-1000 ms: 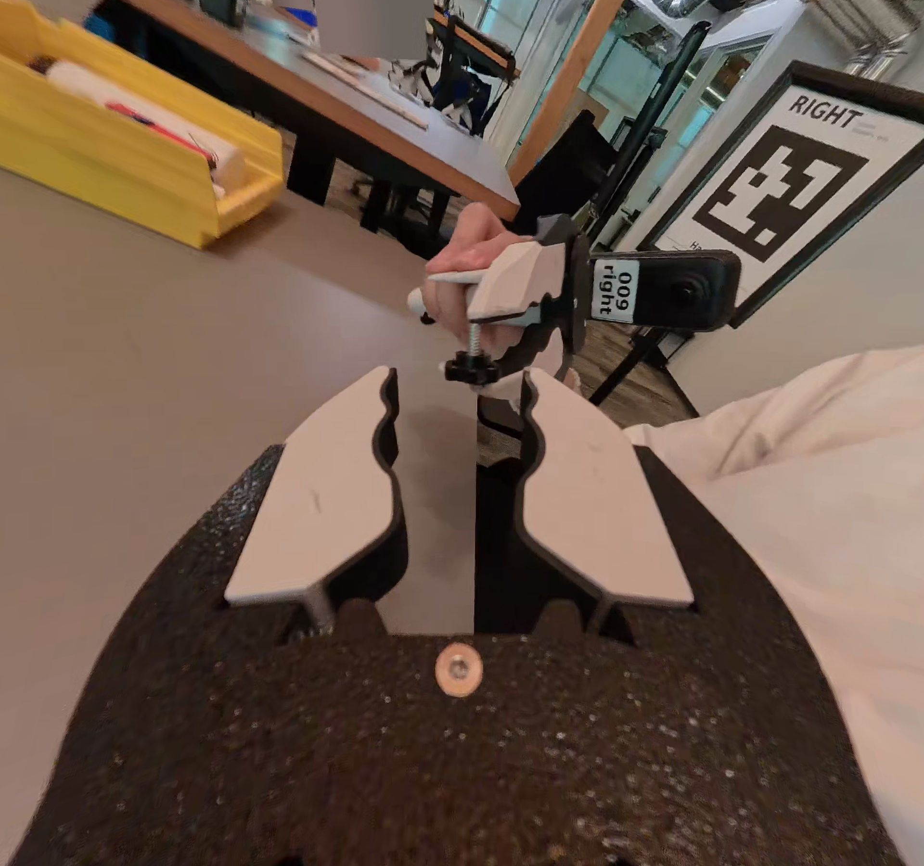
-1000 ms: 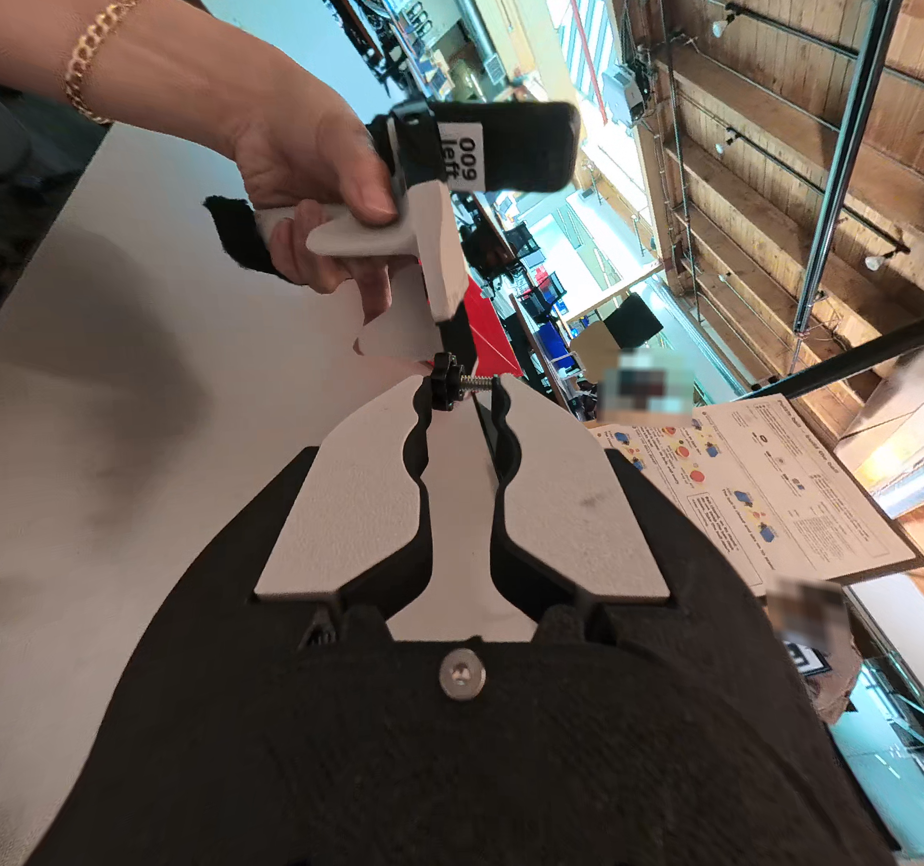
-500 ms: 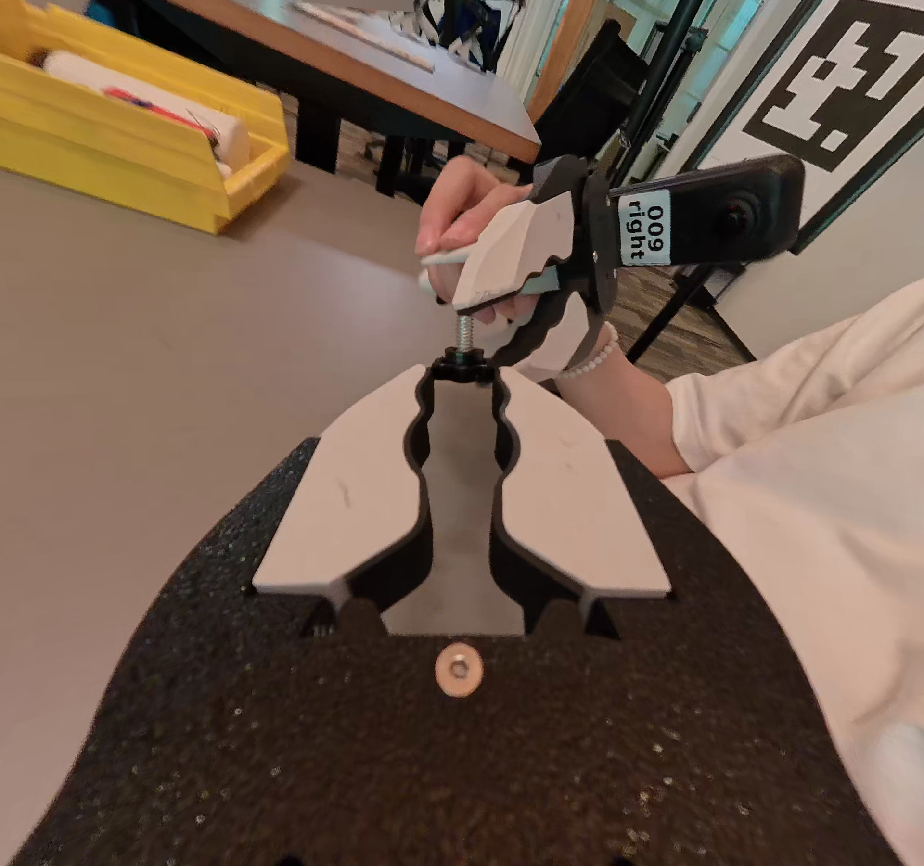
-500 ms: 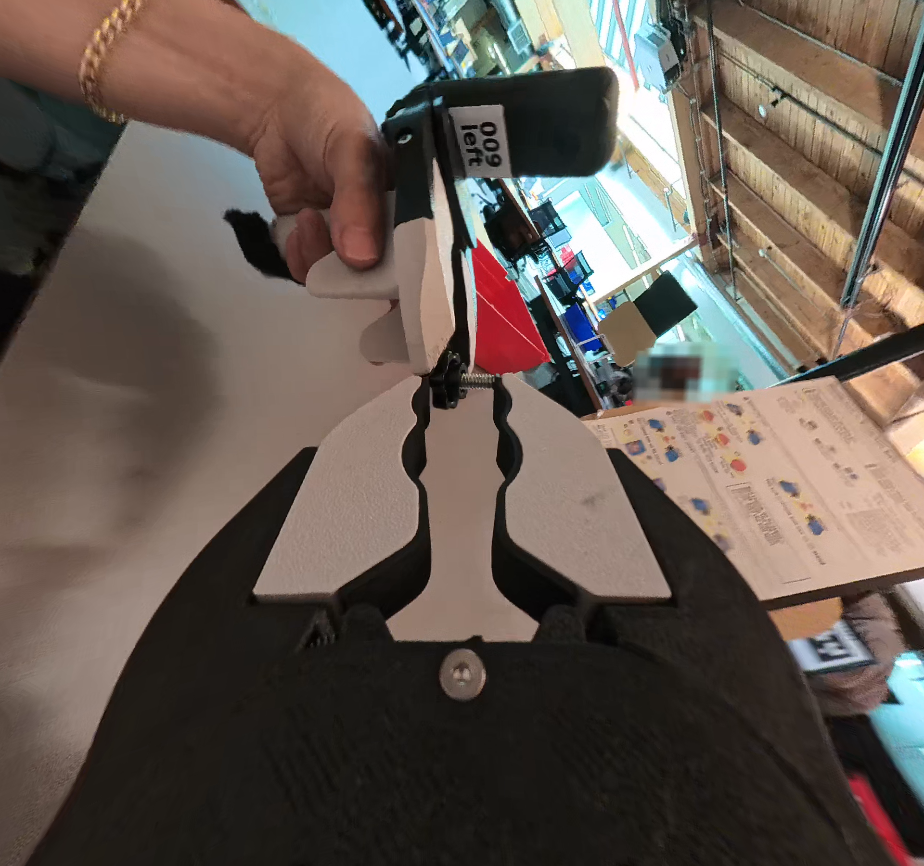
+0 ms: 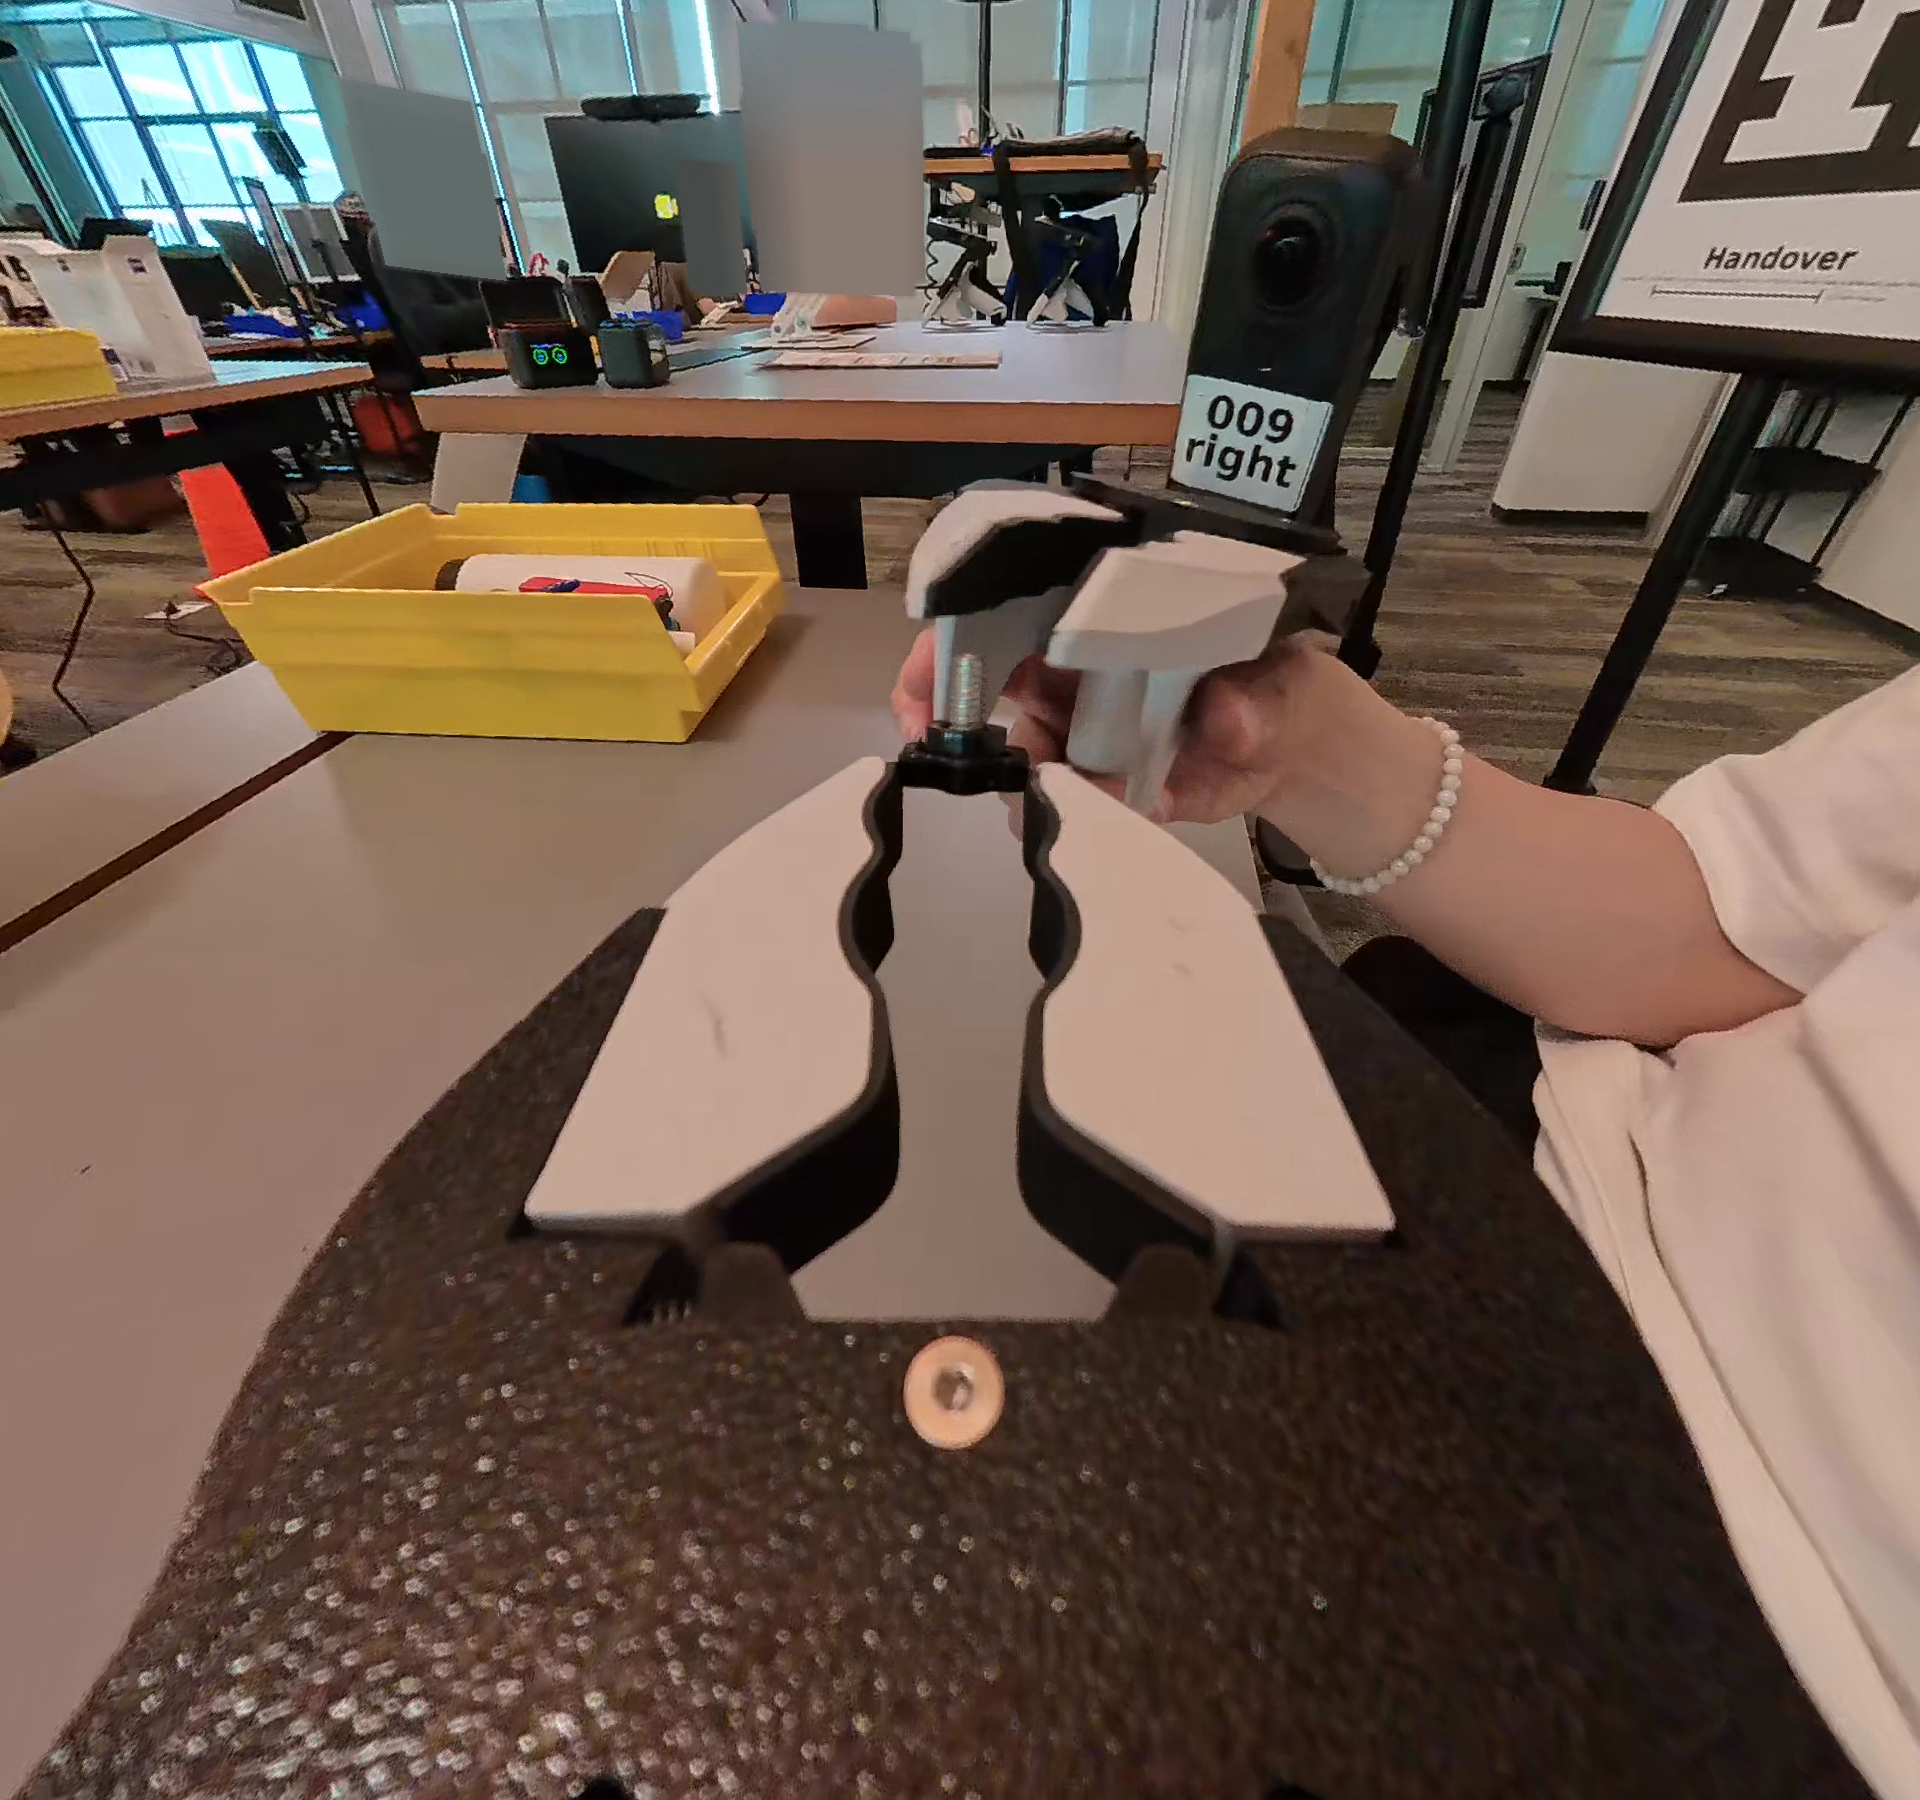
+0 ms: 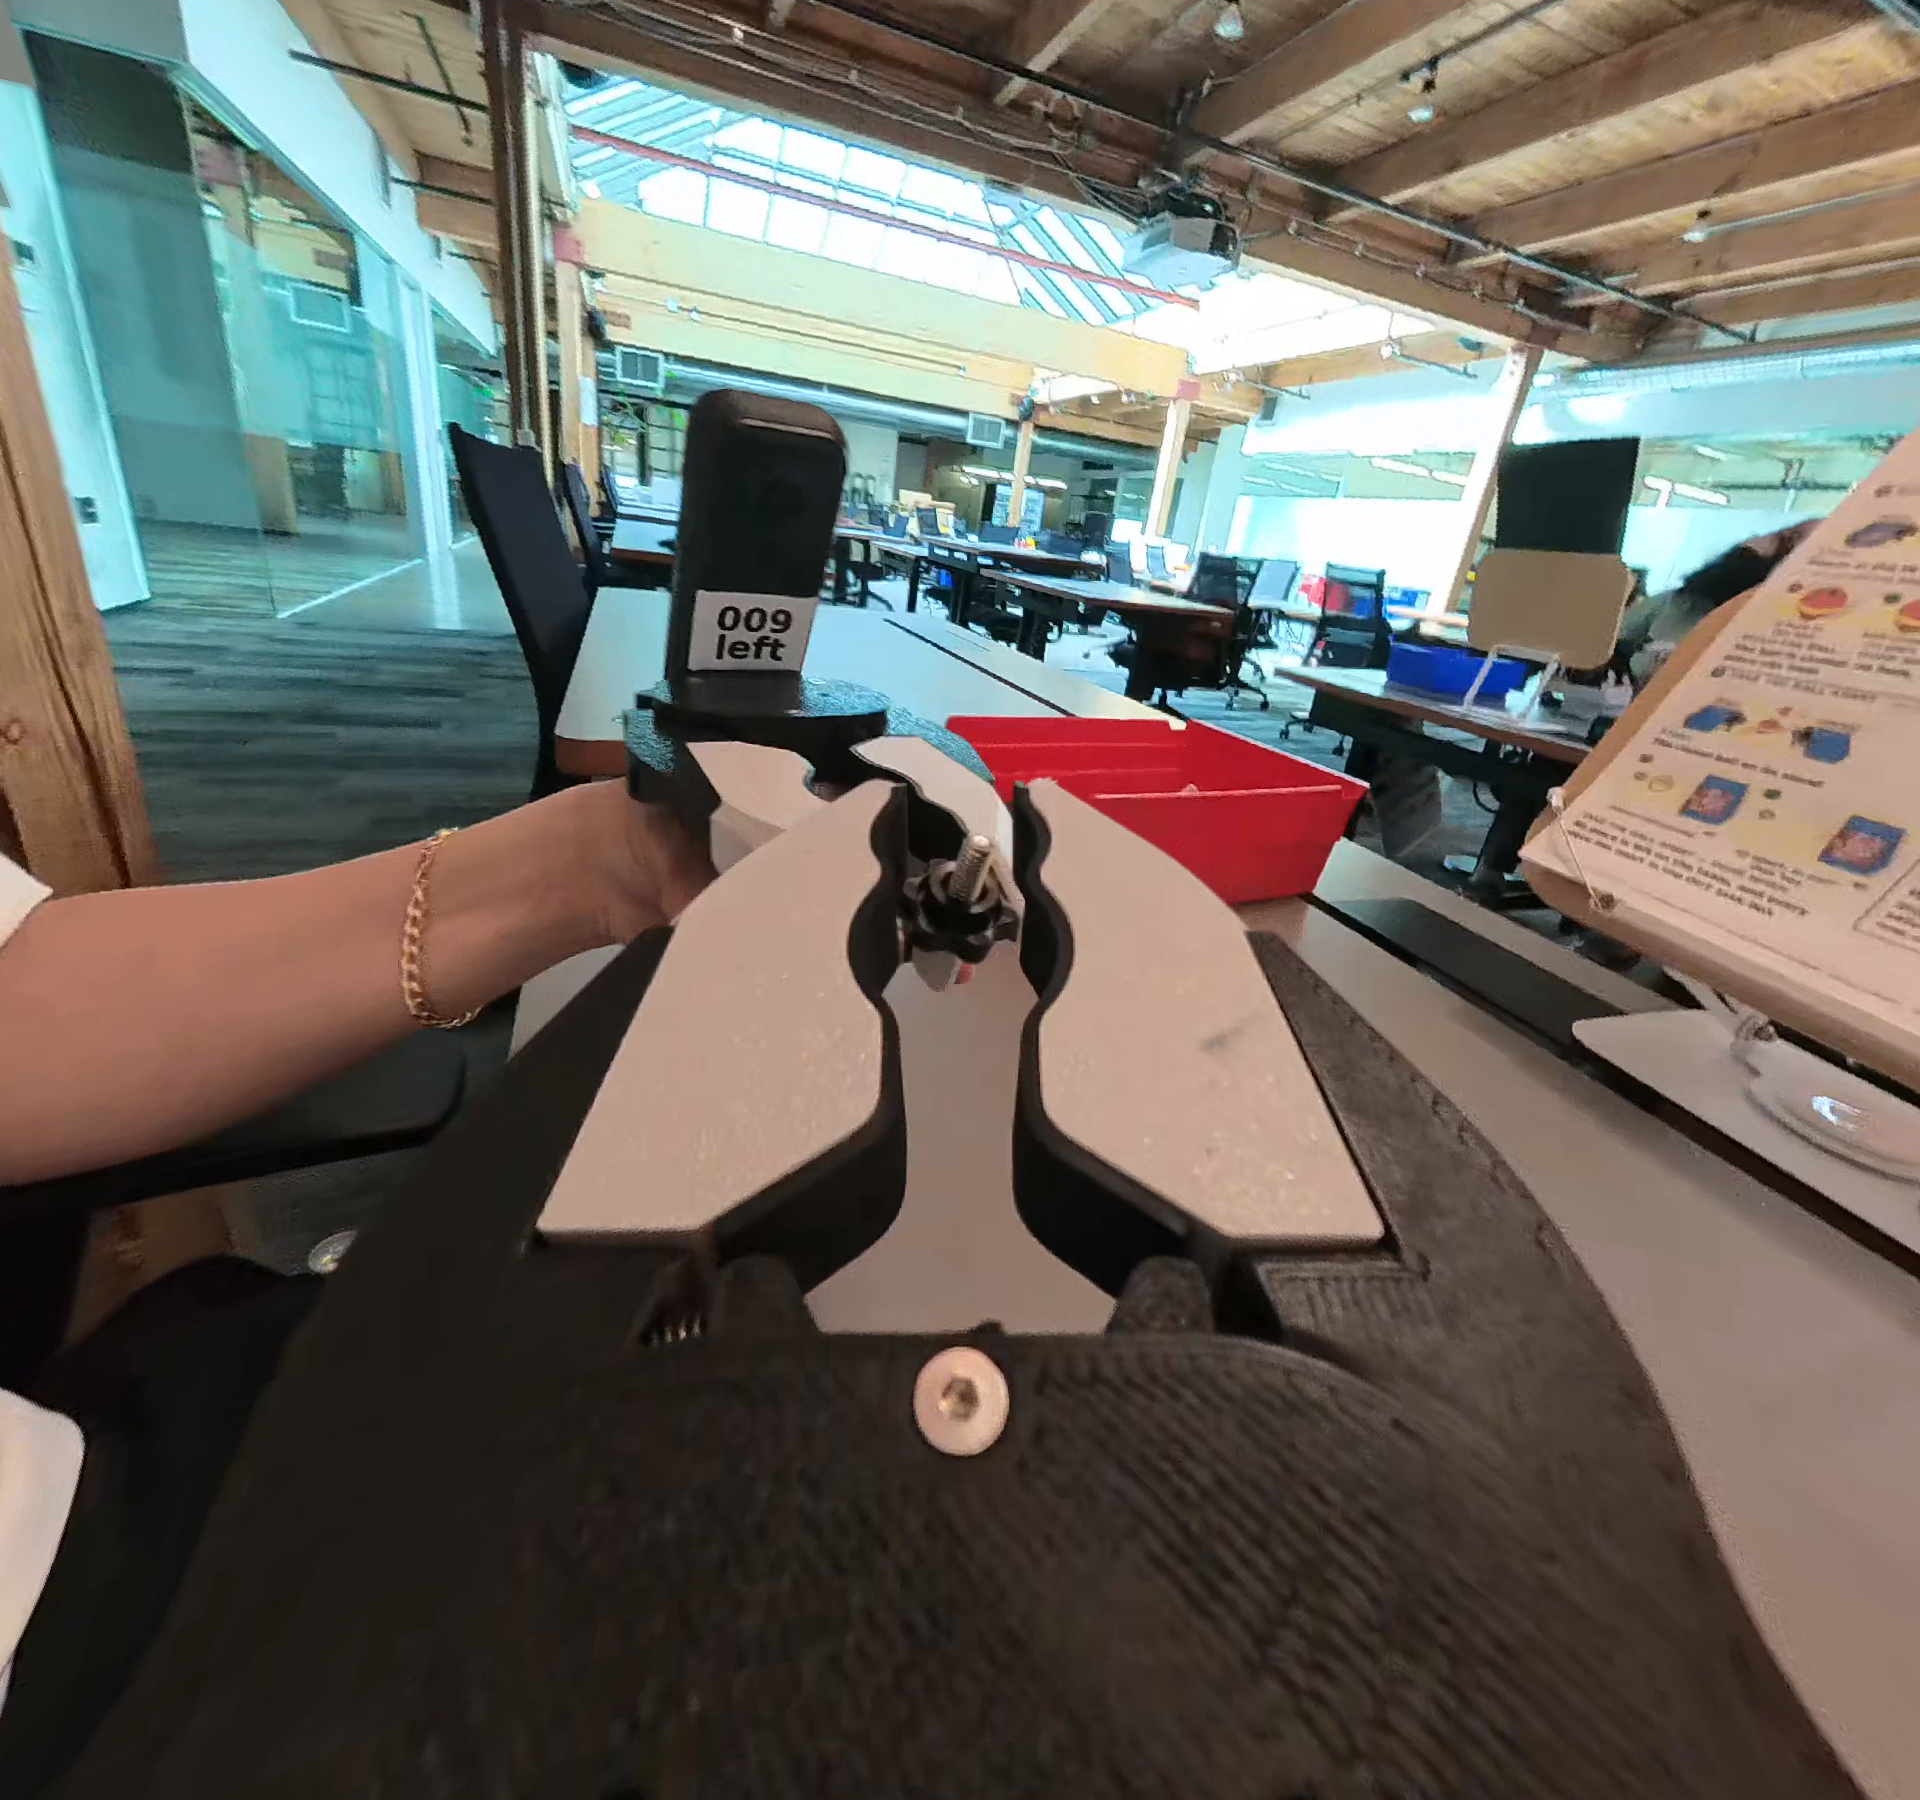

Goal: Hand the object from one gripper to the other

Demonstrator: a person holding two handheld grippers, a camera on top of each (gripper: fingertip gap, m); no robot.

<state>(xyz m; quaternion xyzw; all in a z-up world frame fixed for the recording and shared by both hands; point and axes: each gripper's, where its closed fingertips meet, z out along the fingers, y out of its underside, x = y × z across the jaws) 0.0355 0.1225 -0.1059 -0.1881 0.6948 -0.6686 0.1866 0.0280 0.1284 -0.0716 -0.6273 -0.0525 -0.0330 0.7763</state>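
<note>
L tongs [image 5: 961,789] clamp the black knob of the knob screw [image 5: 962,748] at their tips, above the worktop [image 5: 312,919]. R tongs [image 6: 961,815] sit around its threaded shank, w/ a gap each side, not gripping. Yellow bin [image 5: 499,618] well behind the screw, to its left.

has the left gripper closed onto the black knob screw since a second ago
Yes. The left gripper now pinches the black star-knob screw at its fingertips; earlier its fingers were spread with the knob ahead, above the grey table.
</note>
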